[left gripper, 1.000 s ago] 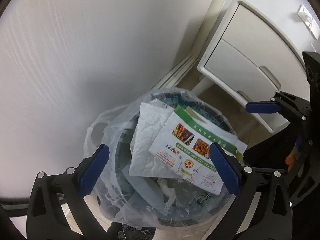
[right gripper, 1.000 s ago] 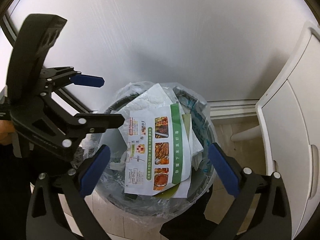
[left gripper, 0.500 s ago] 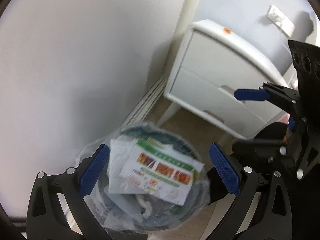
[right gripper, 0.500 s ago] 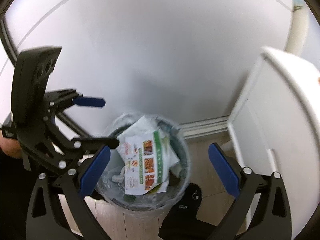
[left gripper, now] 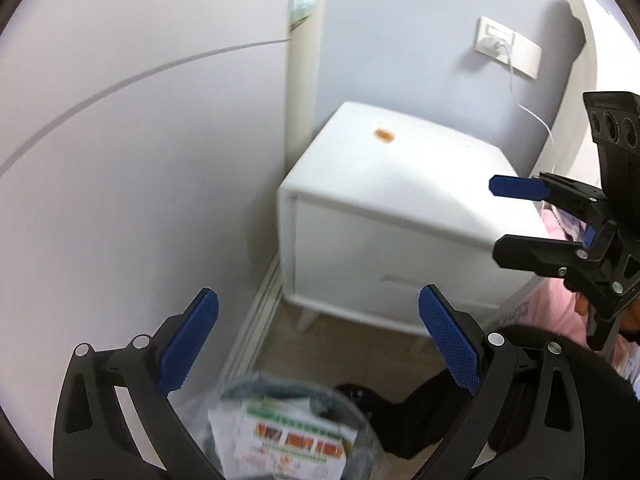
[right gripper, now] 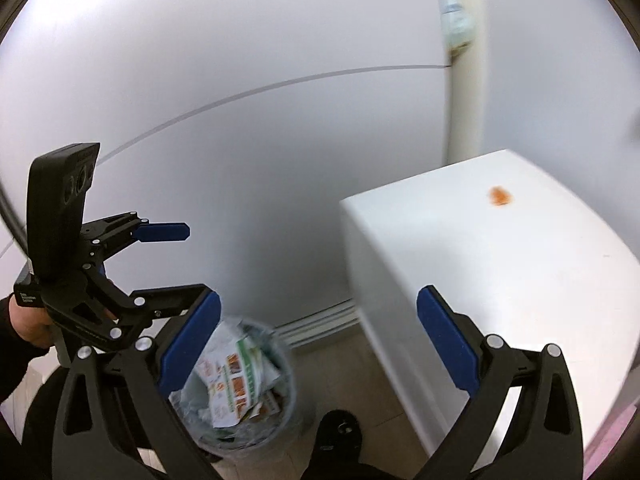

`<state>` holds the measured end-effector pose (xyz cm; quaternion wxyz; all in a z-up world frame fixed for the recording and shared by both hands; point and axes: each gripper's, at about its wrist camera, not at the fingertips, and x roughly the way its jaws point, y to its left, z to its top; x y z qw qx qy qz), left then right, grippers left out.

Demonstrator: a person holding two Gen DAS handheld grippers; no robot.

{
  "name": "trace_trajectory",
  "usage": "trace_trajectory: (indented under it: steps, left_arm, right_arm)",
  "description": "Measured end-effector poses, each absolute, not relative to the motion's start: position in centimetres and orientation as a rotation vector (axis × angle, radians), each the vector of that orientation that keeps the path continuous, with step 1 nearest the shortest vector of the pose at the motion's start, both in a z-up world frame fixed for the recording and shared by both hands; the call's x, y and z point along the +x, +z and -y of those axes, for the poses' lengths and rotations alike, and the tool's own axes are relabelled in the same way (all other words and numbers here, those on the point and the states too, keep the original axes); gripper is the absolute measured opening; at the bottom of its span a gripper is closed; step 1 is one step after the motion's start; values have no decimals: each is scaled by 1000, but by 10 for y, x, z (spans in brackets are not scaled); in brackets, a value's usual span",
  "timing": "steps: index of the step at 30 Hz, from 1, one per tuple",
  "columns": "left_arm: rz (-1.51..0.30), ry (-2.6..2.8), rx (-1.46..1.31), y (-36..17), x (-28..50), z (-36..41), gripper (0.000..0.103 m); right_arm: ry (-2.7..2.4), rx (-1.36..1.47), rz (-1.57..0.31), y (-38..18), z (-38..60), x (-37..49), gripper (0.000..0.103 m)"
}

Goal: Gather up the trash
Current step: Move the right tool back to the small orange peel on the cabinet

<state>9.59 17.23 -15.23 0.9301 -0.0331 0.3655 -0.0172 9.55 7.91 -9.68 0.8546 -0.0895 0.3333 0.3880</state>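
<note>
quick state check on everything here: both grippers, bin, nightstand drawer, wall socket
left gripper: open, holding nothing
right gripper: open, holding nothing
trash bin: upright, bag-lined, filled up to the rim
printed flyer: lying on top of the trash
nightstand: drawer closed, small orange scrap on its top
wall socket: white cable plugged in

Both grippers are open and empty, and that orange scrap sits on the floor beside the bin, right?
Not the floor: the orange scrap lies on top of the white nightstand, as the right wrist view shows. Both grippers, left and right, are open and empty.
</note>
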Motion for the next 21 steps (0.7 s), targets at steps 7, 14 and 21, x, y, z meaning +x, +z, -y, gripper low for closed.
trace_trajectory:
  steps: [7, 14, 21]
  left_arm:
    - [-730, -128, -10, -126, 158, -137, 97]
    - [-756, -200, 70, -128, 208, -100, 97]
    - [-764, -233, 91, -133, 246, -81, 97]
  right_arm:
    - [710, -153, -661, -74, -30, 128, 96]
    - [637, -148, -635, -69, 6, 152, 96]
    - [588, -146, -628, -68, 30, 168, 96]
